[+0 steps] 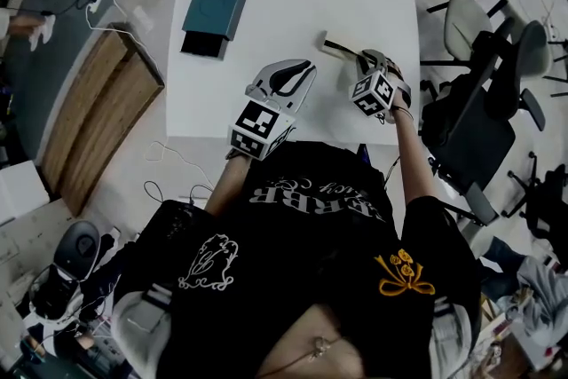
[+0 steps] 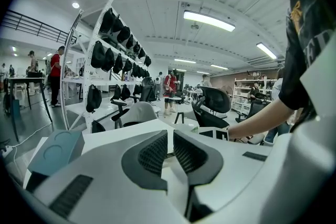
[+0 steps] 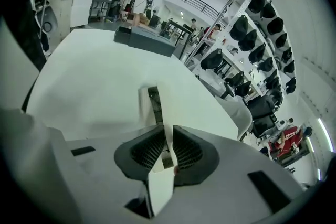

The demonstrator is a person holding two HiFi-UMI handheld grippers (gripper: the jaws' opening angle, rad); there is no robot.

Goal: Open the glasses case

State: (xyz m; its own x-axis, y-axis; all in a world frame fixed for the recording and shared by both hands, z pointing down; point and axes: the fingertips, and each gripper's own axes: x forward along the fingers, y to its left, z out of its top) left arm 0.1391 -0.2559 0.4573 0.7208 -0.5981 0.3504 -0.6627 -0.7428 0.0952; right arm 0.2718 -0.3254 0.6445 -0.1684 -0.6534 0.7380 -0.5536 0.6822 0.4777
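Note:
The glasses case (image 1: 335, 47) is a slim white case with a dark inner strip. It lies on the white table (image 1: 284, 9) to the right of the middle. My right gripper (image 1: 364, 59) reaches it from the near side. In the right gripper view the case (image 3: 148, 105) runs straight ahead, and my right gripper (image 3: 165, 136) is shut on its near white edge, which sits between the ribbed pads. My left gripper (image 1: 304, 67) hovers over the table left of the case. Its pads (image 2: 157, 152) stand nearly together with nothing between them.
A teal box (image 1: 217, 0) lies at the table's far left corner, also seen as the teal box (image 2: 55, 149) in the left gripper view. Office chairs (image 1: 484, 31) stand close to the table's right side. A wooden board (image 1: 98, 111) lies on the floor to the left.

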